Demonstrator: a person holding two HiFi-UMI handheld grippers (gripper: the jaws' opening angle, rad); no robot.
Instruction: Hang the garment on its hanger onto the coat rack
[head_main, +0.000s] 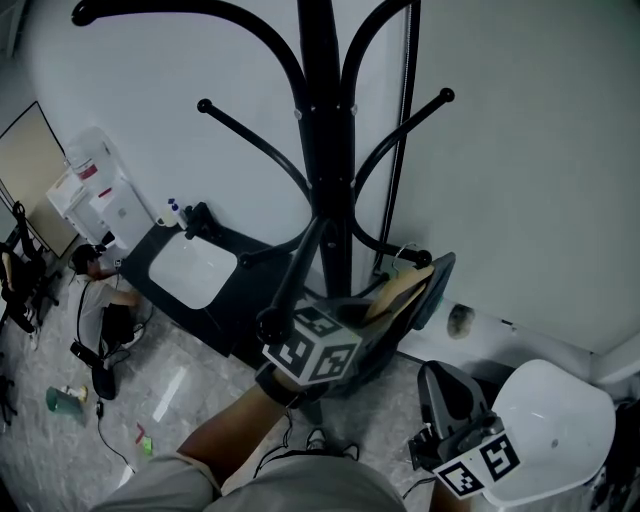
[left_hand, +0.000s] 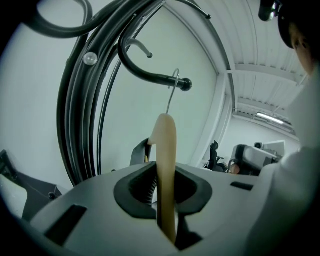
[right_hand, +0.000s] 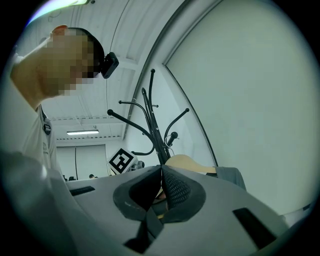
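The black coat rack (head_main: 328, 150) stands against the white wall. A wooden hanger (head_main: 403, 287) carries a grey garment (head_main: 438, 285) beside the rack's pole. My left gripper (head_main: 372, 312) is shut on the hanger's wooden neck (left_hand: 165, 155). In the left gripper view the metal hook (left_hand: 173, 90) sits over a lower rack arm (left_hand: 150, 76), just inside its ball end (left_hand: 186, 84). My right gripper (head_main: 443, 382) hangs low at the right, apart from the hanger, its jaws shut with nothing between them. In the right gripper view the hanger (right_hand: 192, 163) and garment (right_hand: 233, 176) lie beyond the jaws.
A white rounded seat (head_main: 560, 420) is at the lower right beside the right gripper. A black base with a white panel (head_main: 190, 268) lies left of the rack, and a white cabinet (head_main: 95, 190) stands further left. Cables and small items litter the floor (head_main: 100, 400).
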